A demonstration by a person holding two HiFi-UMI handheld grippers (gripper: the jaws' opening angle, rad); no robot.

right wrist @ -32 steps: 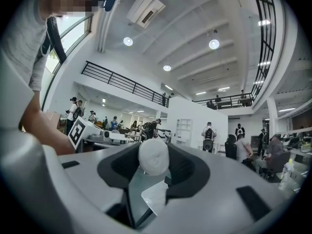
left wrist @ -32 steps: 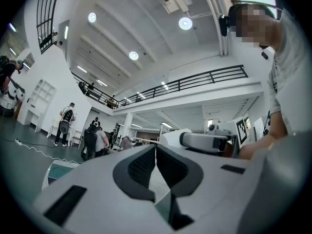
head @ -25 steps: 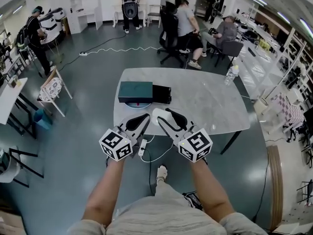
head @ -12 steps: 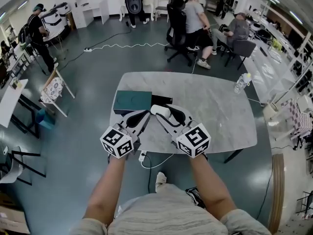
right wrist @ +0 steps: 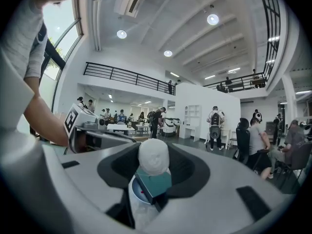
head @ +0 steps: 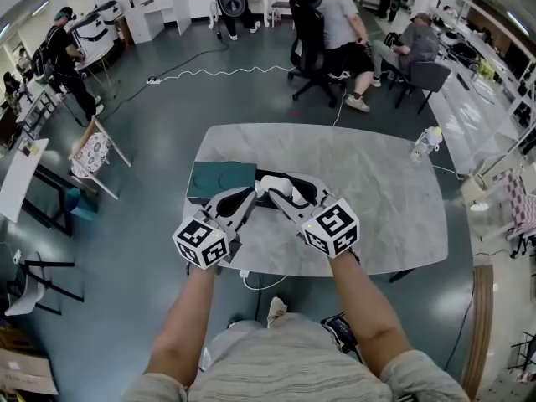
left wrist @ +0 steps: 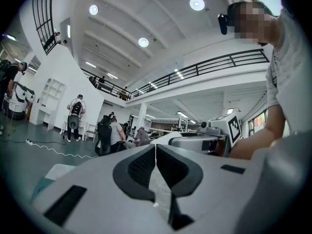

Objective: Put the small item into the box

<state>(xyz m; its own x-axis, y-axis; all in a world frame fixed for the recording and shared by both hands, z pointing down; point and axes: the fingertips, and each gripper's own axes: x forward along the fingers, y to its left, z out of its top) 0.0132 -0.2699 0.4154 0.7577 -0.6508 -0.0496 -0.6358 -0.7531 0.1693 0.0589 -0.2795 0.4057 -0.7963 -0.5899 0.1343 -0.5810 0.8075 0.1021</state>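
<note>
My right gripper (head: 279, 188) is shut on a small white rounded item (head: 274, 186), held just above the table (head: 368, 199) at the box. In the right gripper view the white item (right wrist: 153, 156) sits between the two dark pads, with the teal box (right wrist: 156, 183) right below it. The box has a dark green lid part (head: 219, 180) and a black tray part (head: 303, 187), mostly hidden behind the jaws. My left gripper (head: 249, 194) hovers beside the right one, its jaws shut on nothing (left wrist: 155, 152).
A white round disc with a red spot (right wrist: 138, 195) lies under the box. A water bottle (head: 427, 143) stands at the table's far right corner. Several people and office chairs (head: 314, 32) are beyond the table. A cable (head: 261, 283) lies on the floor near my feet.
Both grippers have moved forward over the table towards the box. The white item, still gripped, has gone from the near edge to just over the box.
</note>
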